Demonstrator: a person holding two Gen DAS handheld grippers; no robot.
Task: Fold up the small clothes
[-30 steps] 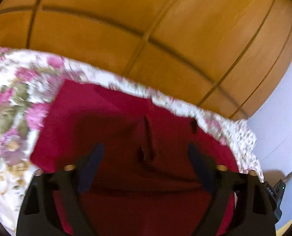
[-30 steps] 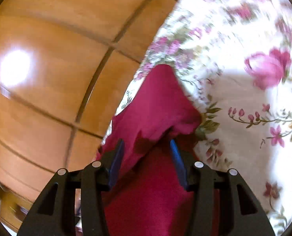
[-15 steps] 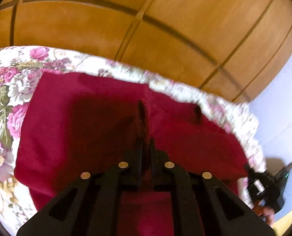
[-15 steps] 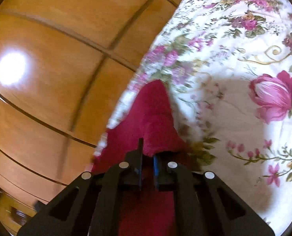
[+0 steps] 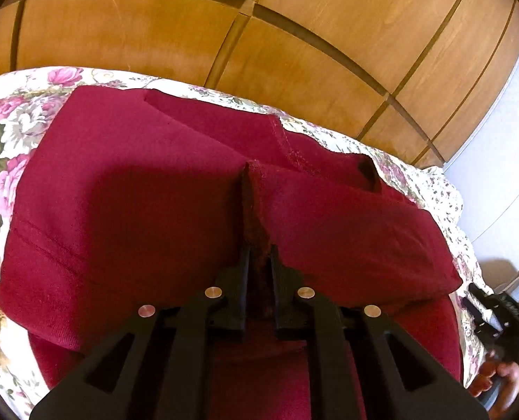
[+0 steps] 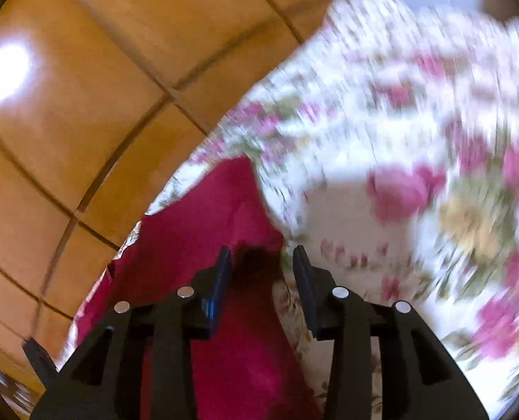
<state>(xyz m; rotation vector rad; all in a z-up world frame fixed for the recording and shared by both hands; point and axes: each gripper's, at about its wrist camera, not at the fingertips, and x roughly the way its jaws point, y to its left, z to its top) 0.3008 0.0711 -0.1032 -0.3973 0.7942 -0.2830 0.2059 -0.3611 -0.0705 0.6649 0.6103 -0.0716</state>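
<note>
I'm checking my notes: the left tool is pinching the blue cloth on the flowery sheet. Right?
Not quite: the cloth is dark red, not blue. The left wrist view shows the left tool pinching a ridge of it on the flowery sheet.

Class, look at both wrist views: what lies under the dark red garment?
The dark red garment lies on a floral bedspread, whose flowers show around its edges. What is beneath the garment's middle is covered by the cloth.
</note>
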